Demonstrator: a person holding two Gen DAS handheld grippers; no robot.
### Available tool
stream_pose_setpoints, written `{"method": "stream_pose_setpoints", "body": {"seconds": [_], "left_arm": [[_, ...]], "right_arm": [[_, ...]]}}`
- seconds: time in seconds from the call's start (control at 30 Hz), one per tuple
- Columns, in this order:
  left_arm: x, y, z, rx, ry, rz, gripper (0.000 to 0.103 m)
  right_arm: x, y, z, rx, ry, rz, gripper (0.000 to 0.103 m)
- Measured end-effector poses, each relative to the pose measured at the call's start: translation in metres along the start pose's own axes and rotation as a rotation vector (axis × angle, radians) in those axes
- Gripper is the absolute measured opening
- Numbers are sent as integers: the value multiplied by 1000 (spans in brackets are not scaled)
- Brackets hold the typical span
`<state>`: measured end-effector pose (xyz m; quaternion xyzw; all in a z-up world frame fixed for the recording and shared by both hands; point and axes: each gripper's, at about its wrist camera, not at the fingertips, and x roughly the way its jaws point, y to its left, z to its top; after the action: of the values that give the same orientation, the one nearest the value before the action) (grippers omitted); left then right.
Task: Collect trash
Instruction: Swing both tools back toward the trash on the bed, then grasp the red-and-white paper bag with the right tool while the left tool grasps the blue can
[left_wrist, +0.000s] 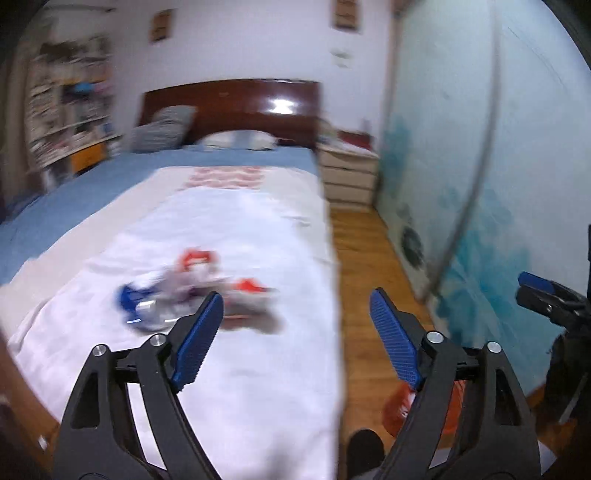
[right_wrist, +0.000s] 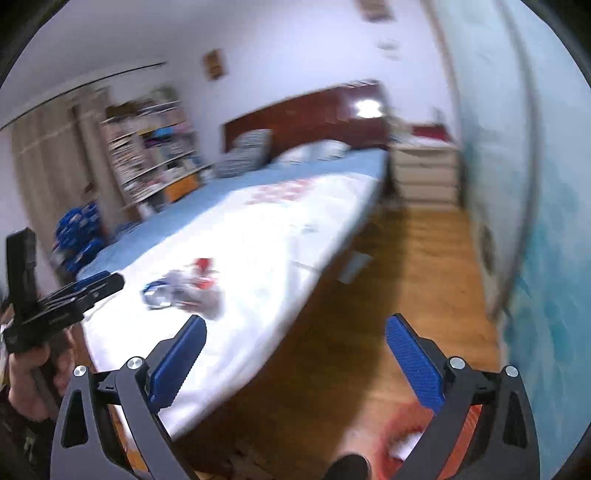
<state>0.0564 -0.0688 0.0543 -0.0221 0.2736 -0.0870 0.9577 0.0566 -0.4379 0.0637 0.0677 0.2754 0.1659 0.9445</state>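
A blurred pile of crumpled wrappers (left_wrist: 192, 291), red, blue and silver, lies on the white sheet near the foot of the bed (left_wrist: 258, 387). It also shows in the right wrist view (right_wrist: 184, 288). My left gripper (left_wrist: 295, 302) is open and empty, just short of the pile. My right gripper (right_wrist: 295, 332) is open and empty, over the bed's edge and the wooden floor. An orange bin or bag (left_wrist: 399, 410) sits on the floor at my feet, partly hidden behind the fingers; it also shows in the right wrist view (right_wrist: 406, 435).
A wooden headboard (left_wrist: 229, 107) and pillows are at the far end. A cluttered bookshelf (left_wrist: 70, 114) stands left of the bed. A white drawer unit (left_wrist: 347, 173) and a teal-painted wall panel (left_wrist: 480, 184) flank a narrow wooden floor strip (left_wrist: 362, 258).
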Motion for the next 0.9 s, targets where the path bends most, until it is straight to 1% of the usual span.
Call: {"method": "stream_pose_setpoints", "body": {"seconds": [0.07,0.1,0.13,0.17,0.2,0.3,0.33,0.37,0.47,0.6,0.67,0.7,0.83,0.87,0.9], "left_arm": [[2,39,-13,-39,14,44,82],[4,49,-18,-41,25,65,82],[10,63,-27,-46,52,90,82],[15,73,-32,-58,76,92,82],[23,87,-40,-94,109,83,82],[34,107,-44,-139,137,93,82],[29,115,-46,-140,138,98,82],[28,119,-47,-142,140,99,82],[30,125,-46,-148,149,85,82],[25,135,-48,-149,143,75,82],[25,141,-51,-164,149,73,82],[27,143,-53,-169,157,75,82],[38,143,-57,-149,179,82,82],[41,143,-57,-144,183,85,82],[46,144,-58,-141,191,87,82]], "right_arm": [[25,38,7,-48,32,-6,96],[33,51,8,-52,43,-6,96],[47,65,7,-47,66,-12,96],[55,74,6,-40,81,-14,96],[68,85,3,-22,102,-11,95],[100,108,-8,17,160,7,93],[112,115,-12,22,187,13,93],[120,116,-19,23,203,16,93],[161,122,-27,19,263,32,93],[230,143,-23,31,306,80,92],[257,156,-22,30,303,72,91],[273,162,-23,29,301,53,91],[325,174,-25,67,302,23,90],[336,174,-26,85,308,24,79],[345,174,-27,102,322,39,64]]}}
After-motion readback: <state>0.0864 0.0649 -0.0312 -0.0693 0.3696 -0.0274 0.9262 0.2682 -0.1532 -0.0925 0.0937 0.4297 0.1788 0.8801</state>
